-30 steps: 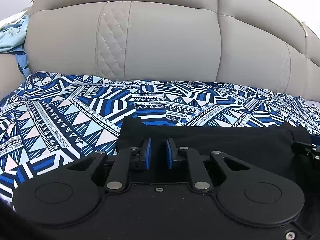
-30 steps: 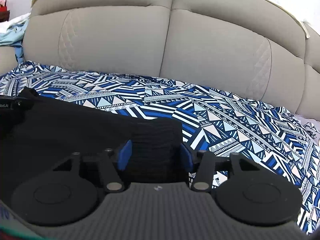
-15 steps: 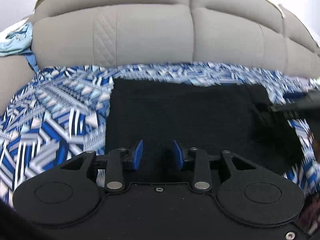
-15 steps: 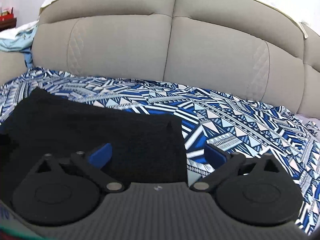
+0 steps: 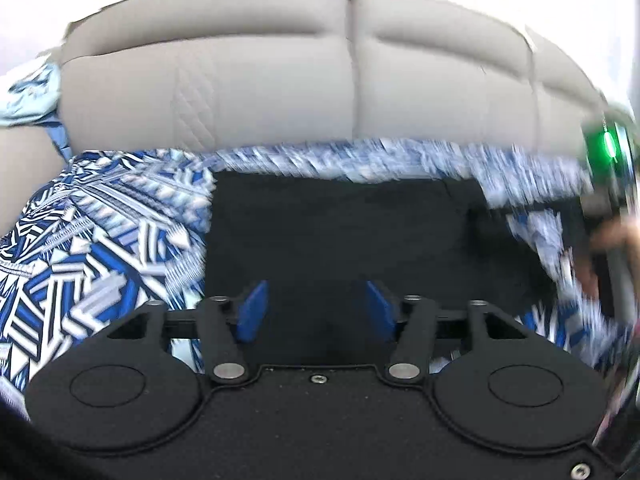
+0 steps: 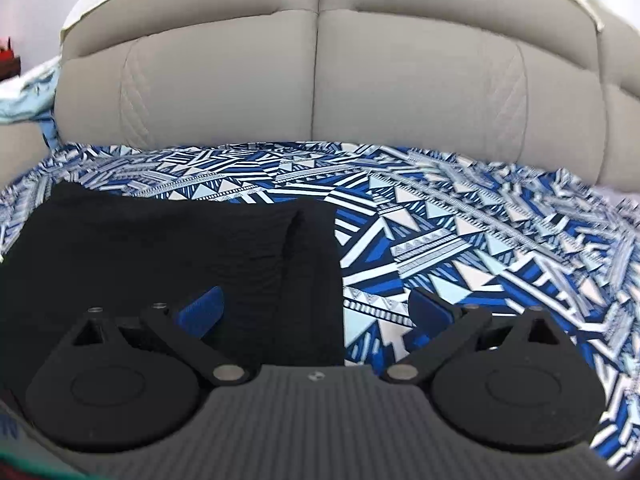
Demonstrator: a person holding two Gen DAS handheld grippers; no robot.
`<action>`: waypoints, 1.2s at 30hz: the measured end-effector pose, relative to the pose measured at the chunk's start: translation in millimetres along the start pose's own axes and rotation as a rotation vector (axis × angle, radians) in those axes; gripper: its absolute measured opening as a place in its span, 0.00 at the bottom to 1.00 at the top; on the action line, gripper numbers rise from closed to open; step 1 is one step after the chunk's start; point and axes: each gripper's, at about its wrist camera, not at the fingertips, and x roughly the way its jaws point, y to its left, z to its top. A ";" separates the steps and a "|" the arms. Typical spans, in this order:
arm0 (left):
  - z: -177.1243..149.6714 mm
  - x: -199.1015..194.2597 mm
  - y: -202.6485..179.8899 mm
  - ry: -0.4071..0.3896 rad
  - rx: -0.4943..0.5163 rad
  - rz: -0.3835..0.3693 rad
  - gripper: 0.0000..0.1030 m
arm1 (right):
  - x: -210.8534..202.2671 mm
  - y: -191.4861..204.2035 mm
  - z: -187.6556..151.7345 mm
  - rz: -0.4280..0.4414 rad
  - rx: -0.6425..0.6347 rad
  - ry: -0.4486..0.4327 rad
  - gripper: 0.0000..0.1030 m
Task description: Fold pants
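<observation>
Now | black pants (image 5: 352, 236): folded block on patterned sheet (image 6: 460, 216), long axis crosswise, ahead of both | left gripper (image 5: 316, 312): centred on it, jaws just opening, empty | right gripper (image 6: 316, 312): spread wide astride right edge, empty

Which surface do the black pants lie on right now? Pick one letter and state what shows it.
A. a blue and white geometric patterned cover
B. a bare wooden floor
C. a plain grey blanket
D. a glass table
A: in the right wrist view the folded black pants rest flat on the blue and white patterned cover, in front of the beige cushioned backrest.
</observation>
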 end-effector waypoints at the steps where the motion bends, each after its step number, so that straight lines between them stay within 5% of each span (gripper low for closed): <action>1: 10.8 5.9 11.3 -0.005 -0.038 0.016 0.62 | 4.7 -1.8 1.9 0.008 0.021 0.011 1.00; 7: 52.5 58.9 77.1 0.036 -0.221 -0.009 0.78 | 21.8 -4.0 5.0 0.095 0.088 0.057 0.96; 14: 48.2 124.3 103.2 0.174 -0.265 -0.054 0.73 | 27.1 14.0 2.1 0.122 -0.016 0.044 0.90; 19: 46.5 133.7 110.8 0.121 -0.294 -0.127 0.73 | 24.7 15.1 2.4 0.154 -0.015 0.038 0.78; 22: 46.1 137.1 118.6 0.137 -0.378 -0.213 0.44 | 20.5 17.4 0.9 0.180 -0.003 0.028 0.61; 25: 39.5 135.9 122.3 0.117 -0.407 -0.228 0.39 | 18.6 20.7 0.3 0.181 0.021 0.024 0.54; 26: 38.1 135.5 123.7 0.111 -0.415 -0.214 0.27 | 18.3 21.6 0.7 0.178 0.030 0.024 0.53; 29: 37.5 137.5 127.0 0.090 -0.460 -0.147 0.17 | 19.9 26.2 4.1 0.187 0.054 0.021 0.47; 36: 79.6 175.5 132.9 0.098 -0.353 0.044 0.16 | 51.3 70.1 33.0 0.160 0.052 0.027 0.39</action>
